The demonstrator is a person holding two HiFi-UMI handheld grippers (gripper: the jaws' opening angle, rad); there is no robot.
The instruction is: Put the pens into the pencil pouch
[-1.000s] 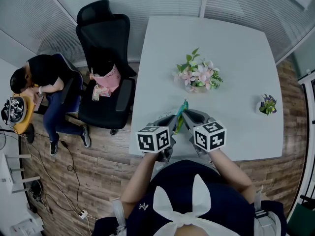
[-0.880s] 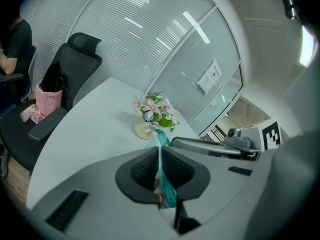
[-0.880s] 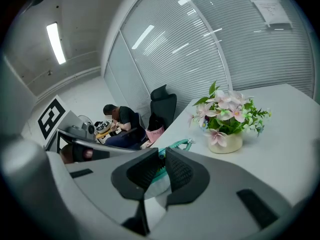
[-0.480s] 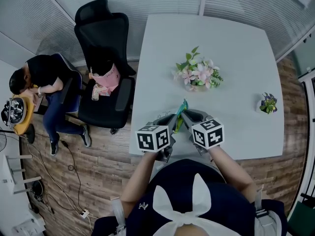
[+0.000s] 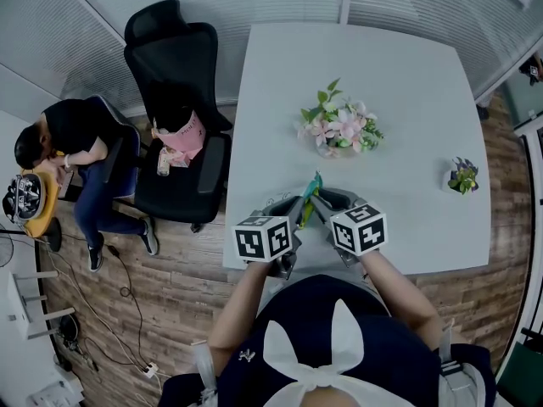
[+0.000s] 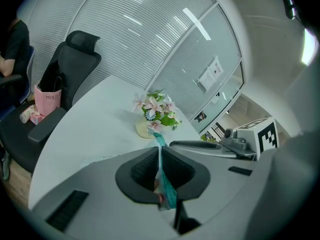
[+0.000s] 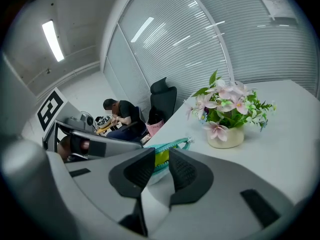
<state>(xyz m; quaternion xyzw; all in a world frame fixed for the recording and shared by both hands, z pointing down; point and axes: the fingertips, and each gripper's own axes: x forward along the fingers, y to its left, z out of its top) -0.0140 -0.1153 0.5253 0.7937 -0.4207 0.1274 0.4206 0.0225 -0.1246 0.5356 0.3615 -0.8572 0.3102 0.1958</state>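
The right gripper point(image 7: 161, 171) has just been letting its jaws out. Otherwise little has shifted since the earlier frame: both grippers sit where they were at the lower centre of the head view, with the pouch standing up between them.

On the left, the left gripper point(image 6: 161, 176) has its jaws pressed together on a fold of the teal pencil pouch point(image 6: 167, 191), pinching the fabric edge-on. In the head view the pouch point(image 5: 310, 200) rises as a thin strip between the two gripper tips, over the near edge of the white table point(image 5: 407, 100).

It looks light and limp, a cloth thing that will sag and fold wherever it is not held. The firm zip edge by the mouth seems the best place to take it, one grip on each side to keep it open.

To the right, the right gripper's jaws stand apart, with the pouch's mouth end in the gap and the pads not pressing on it. A yellow-green strip point(image 7: 161, 156) shows at the mouth. Whether that is a pen or the lining, I cannot tell, and no loose pens show on the table.
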